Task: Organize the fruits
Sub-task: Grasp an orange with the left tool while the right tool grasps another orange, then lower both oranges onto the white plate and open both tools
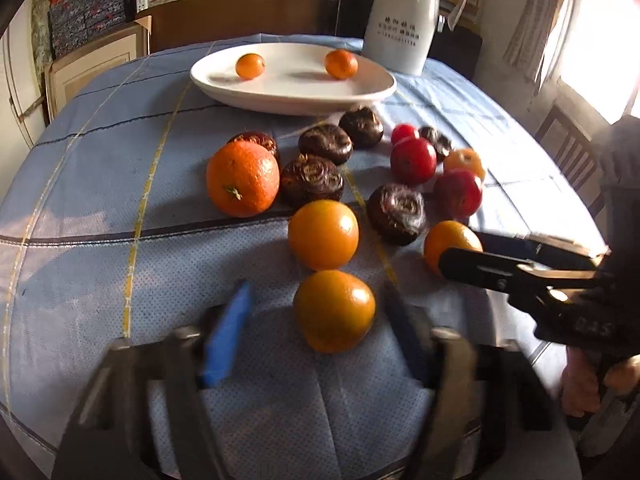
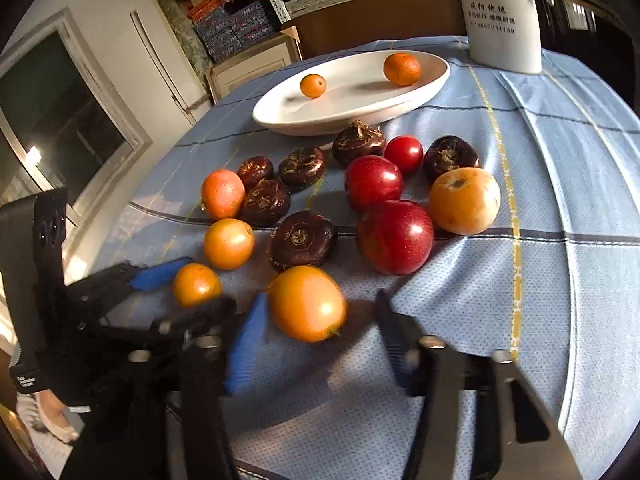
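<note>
A: Left gripper (image 1: 316, 320)?
B: Spread wide, blue-padded finger (image 1: 228, 336) at nine o'clock of a small orange fruit (image 1: 334, 311), dark finger at three o'clock. Fruit between them, apparently not yet pinched, resting on the blue checked tablecloth (image 1: 100, 184).

A: Right gripper (image 2: 316, 320)?
B: Also wide open, straddling another orange fruit (image 2: 307, 303) lying on the cloth. Blue pad close at nine o'clock, dark finger apart at three o'clock. Holding nothing. Contact with the pad hard to tell through blur.

A: Rest of the fruit, right wrist view?
B: Clustered mid-table. Two red plums (image 2: 395, 237) (image 2: 374, 182) at one o'clock of the straddled fruit, small red one (image 2: 404, 153) beyond. Pale orange persimmon-like fruit (image 2: 465, 201) just beside the big plum, at two o'clock. Dark brown water chestnuts (image 2: 302, 240) scattered through the cluster, one right at twelve o'clock of the straddled fruit. Reddish tangerine (image 2: 222, 193) at eleven o'clock, touching a chestnut; another orange fruit (image 2: 229, 243) below it.

A: Plate?
B: White oval plate (image 2: 280, 120) at twelve o'clock, far side of the cluster, carrying two small tangerines (image 2: 313, 85) (image 2: 402, 69), well apart. White jug (image 2: 504, 32) with printed lettering beyond, at one o'clock.

A: Anything else, left wrist view?
B: Right gripper entering from three o'clock, fingers either side of its fruit.
</note>
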